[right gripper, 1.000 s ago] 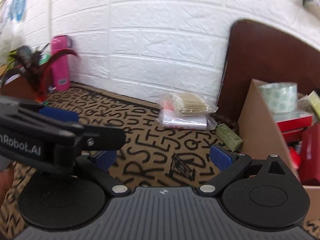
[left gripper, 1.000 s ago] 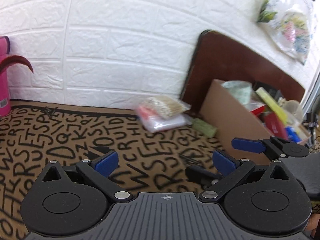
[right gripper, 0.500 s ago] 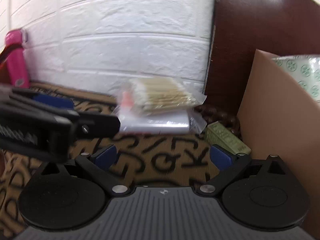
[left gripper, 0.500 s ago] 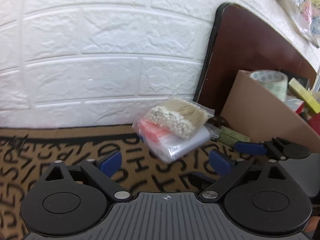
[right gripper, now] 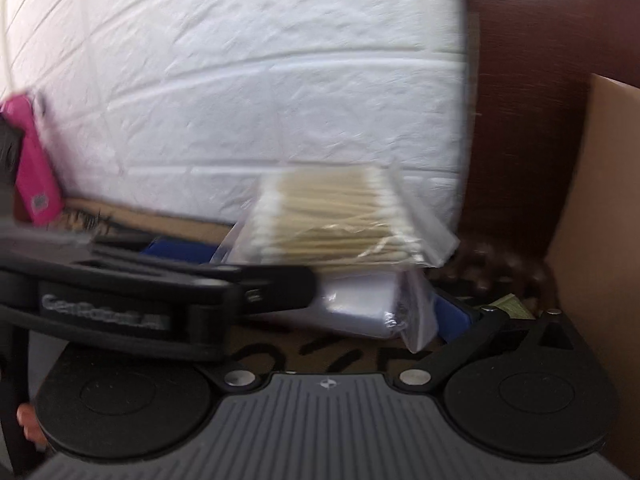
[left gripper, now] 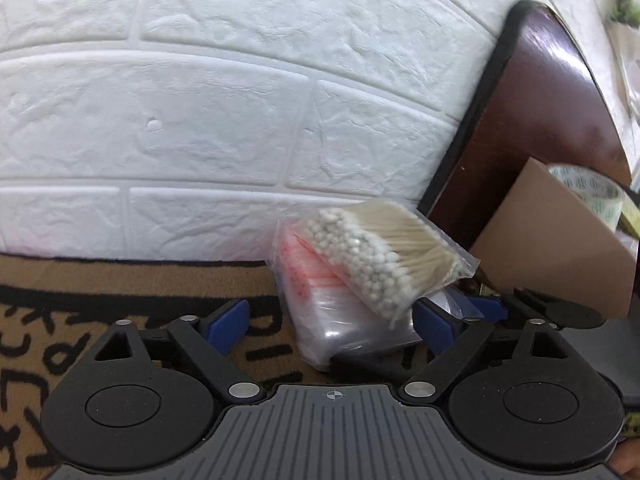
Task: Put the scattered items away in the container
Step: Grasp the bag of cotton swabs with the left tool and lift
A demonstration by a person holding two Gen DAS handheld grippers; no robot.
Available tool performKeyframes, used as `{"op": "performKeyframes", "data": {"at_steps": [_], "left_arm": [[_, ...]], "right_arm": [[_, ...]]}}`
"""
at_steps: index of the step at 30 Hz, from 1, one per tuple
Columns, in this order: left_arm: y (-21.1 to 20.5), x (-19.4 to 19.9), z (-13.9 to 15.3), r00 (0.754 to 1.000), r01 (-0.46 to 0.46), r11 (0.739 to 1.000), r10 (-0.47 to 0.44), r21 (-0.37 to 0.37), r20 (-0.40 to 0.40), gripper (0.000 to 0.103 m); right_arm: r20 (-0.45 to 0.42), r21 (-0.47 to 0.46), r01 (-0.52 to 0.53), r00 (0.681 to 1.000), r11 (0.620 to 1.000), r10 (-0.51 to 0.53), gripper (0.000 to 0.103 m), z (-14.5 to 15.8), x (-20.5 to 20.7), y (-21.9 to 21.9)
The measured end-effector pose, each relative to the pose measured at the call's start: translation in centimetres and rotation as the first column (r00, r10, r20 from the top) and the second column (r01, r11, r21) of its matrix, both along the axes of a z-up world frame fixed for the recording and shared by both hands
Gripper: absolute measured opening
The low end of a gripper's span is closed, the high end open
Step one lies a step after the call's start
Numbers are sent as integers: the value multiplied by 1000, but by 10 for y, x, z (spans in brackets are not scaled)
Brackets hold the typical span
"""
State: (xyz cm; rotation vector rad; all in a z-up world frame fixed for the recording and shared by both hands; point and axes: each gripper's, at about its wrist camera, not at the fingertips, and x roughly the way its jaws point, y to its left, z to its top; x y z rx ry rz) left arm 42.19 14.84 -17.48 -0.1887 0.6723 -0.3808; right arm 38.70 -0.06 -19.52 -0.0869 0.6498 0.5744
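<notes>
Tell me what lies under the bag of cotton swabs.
The bag of cotton swabs rests on a stack of clear zip bags with red-printed tops, lying on the lettered mat. Anything beneath that stack is covered.

white brick-pattern wall; letter-print rug below — dark wooden board leaning.

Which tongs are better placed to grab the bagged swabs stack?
Probably left: left tongs, jaws just closing, already straddle the clear bag of cotton swabs atop the clear flat packet; right tongs sit off its right edge.
</notes>
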Motion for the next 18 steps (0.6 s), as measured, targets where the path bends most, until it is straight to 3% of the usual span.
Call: {"op": "performKeyframes", "data": {"at_steps": [2, 4, 9, 18], "left_arm": [[-4, -4, 1, 1000, 14, 1000, -14, 22, 6, 75], [-2, -9, 3, 1000, 1, 1000, -1, 29, 1, 75], [2, -39, 12, 999, 33, 999, -31, 40, -43, 72], [-22, -179, 15, 993, 89, 996, -88, 12, -82, 76]], "right_arm": [[31, -49, -34, 999, 998, 35, 89, 1, -8, 8], [37, -51, -31, 999, 998, 33, 79, 2, -12, 7], [27, -53, -69, 997, 996, 71, 73, 8, -40, -4], [-15, -57, -136, 991, 989, 135, 72, 18, -166, -52]]}}
